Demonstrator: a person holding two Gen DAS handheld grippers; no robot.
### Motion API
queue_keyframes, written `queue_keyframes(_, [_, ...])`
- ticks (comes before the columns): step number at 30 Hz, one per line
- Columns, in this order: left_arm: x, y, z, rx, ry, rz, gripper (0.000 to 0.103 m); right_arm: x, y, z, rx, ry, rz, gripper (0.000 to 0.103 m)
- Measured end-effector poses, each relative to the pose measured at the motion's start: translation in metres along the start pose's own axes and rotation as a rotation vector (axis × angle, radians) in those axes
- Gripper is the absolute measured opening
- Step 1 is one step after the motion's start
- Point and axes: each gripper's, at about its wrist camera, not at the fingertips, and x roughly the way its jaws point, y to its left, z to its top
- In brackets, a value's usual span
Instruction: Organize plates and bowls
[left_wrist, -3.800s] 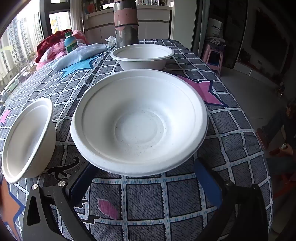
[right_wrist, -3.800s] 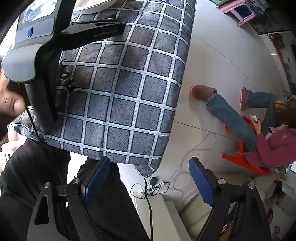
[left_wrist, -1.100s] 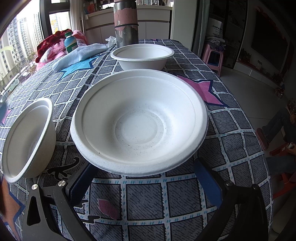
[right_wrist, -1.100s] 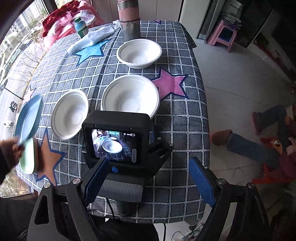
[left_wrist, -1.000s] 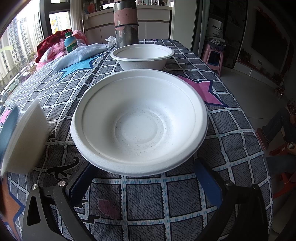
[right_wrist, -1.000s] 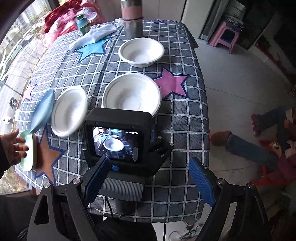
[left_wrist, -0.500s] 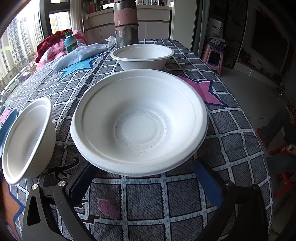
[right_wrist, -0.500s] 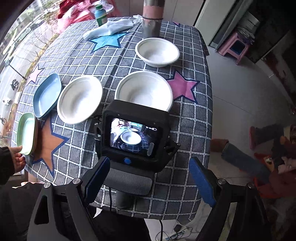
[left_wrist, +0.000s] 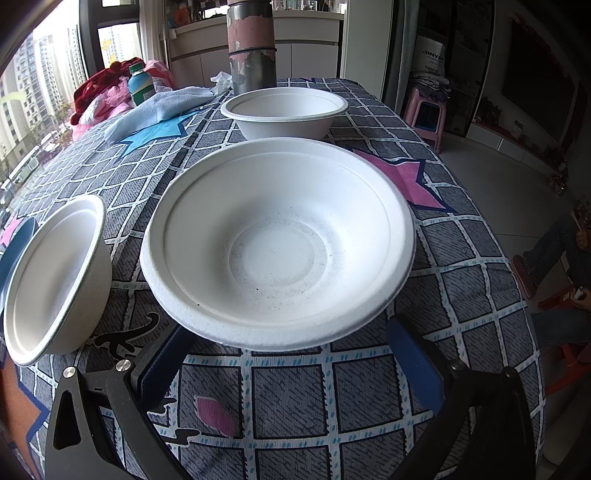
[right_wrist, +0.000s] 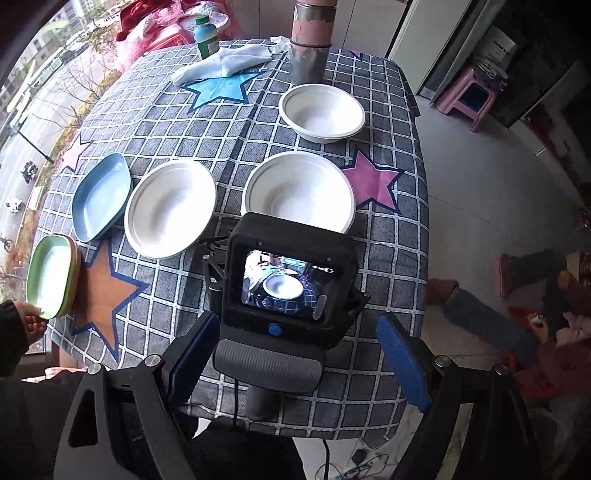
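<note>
Three white paper bowls stand on the checked tablecloth. The nearest bowl (left_wrist: 277, 240) (right_wrist: 299, 192) lies just ahead of my left gripper (left_wrist: 291, 354), which is open, its blue pads (left_wrist: 413, 358) short of the bowl's near rim. A second bowl (left_wrist: 55, 280) (right_wrist: 170, 208) sits to its left, a third bowl (left_wrist: 284, 110) (right_wrist: 321, 110) farther back. A blue plate (right_wrist: 101, 195) lies flat beside the second bowl. A green plate (right_wrist: 53, 280) on a pink one sits at the table's left edge, touched by a person's hand (right_wrist: 29, 321). My right gripper (right_wrist: 299, 362) hangs open high above the left gripper's body (right_wrist: 291, 284).
At the table's far end stand a grey and pink cylinder (right_wrist: 310, 40), a blue towel (right_wrist: 221, 62) and a bottle (right_wrist: 205, 37). A pink stool (right_wrist: 469, 92) is on the floor beyond. A person (right_wrist: 517, 295) sits to the right of the table.
A hand laid the blue plate, held tilted a second ago, flat beside the left bowl, which has settled. The right gripper's view shifted and rolled a little. The left gripper stayed put.
</note>
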Motion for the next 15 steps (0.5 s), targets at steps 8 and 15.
queue_keyframes(8, [0.0, 0.0, 0.0, 0.0, 0.0, 0.0, 0.103, 0.0023, 0.0063, -0.002, 0.007, 0.005, 0.017, 0.088])
queue_keyframes(15, [0.0, 0.0, 0.0, 0.0, 0.0, 0.0, 0.103, 0.0026, 0.0016, -0.0086, 0.027, 0.016, 0.006, 0.088])
